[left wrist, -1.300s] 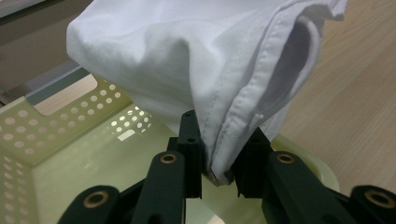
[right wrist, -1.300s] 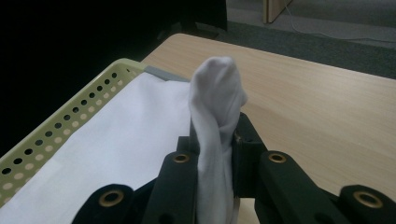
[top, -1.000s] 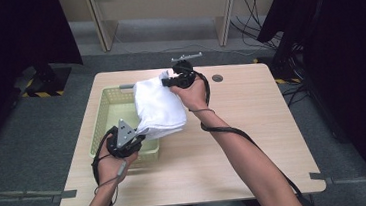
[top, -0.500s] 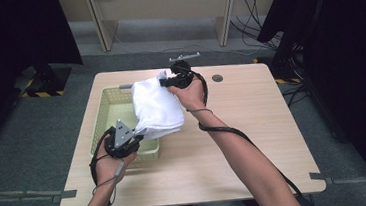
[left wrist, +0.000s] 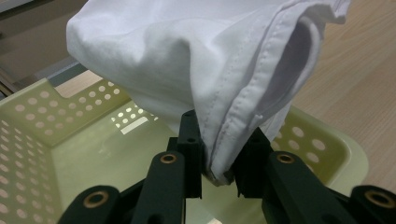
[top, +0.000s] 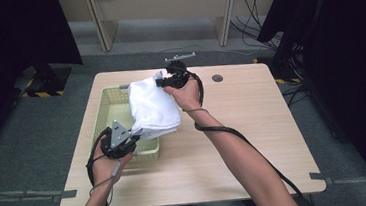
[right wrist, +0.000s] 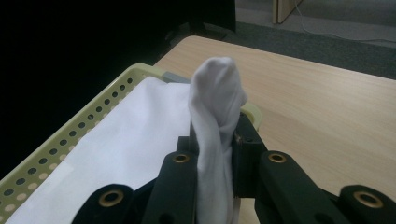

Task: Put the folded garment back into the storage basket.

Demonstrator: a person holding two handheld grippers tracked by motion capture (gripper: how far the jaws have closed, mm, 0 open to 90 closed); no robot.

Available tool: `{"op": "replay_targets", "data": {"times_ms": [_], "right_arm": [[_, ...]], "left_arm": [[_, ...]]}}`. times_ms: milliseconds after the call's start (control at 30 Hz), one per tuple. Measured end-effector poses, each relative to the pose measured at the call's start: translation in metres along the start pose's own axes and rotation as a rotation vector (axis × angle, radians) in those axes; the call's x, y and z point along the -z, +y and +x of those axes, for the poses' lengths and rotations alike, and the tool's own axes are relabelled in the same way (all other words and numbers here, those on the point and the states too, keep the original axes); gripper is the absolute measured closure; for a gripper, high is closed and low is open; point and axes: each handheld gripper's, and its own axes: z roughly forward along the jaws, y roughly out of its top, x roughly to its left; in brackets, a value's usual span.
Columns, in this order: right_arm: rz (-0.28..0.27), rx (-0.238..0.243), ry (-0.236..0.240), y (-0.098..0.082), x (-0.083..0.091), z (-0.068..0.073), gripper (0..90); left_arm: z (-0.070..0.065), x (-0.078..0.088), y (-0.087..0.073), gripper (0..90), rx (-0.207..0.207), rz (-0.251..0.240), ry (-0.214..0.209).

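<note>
Left gripper (top: 133, 137) in the high view sits at the near end of the basket (top: 102, 106), clamped on the near edge of the cloth (top: 152, 108); the right gripper (top: 163, 82) pinches the far edge beyond the basket, so the cloth hangs stretched between them, over the basket's right rim.

From the left gripper view, the jaws bite a stitched hem (left wrist: 233, 121) with the basket (left wrist: 70, 154) below. Keep that bite deep; the hem looks close to the tips and could slip.

Through the right gripper view, the jaws squeeze a bunched corner (right wrist: 215, 102) above the basket (right wrist: 56, 140). Lift both ends evenly, keeping the cloth taut and clear of the rim.
</note>
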Motion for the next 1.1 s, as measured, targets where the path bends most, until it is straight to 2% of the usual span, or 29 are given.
{"op": "replay_targets", "data": {"times_ms": [1100], "right_arm": [[0.004,0.009,0.013,0.005,-0.016,0.014,81.5]], "left_arm": [[0.012,0.004,-0.008,74.8,0.027,0.010,0.023]]}}
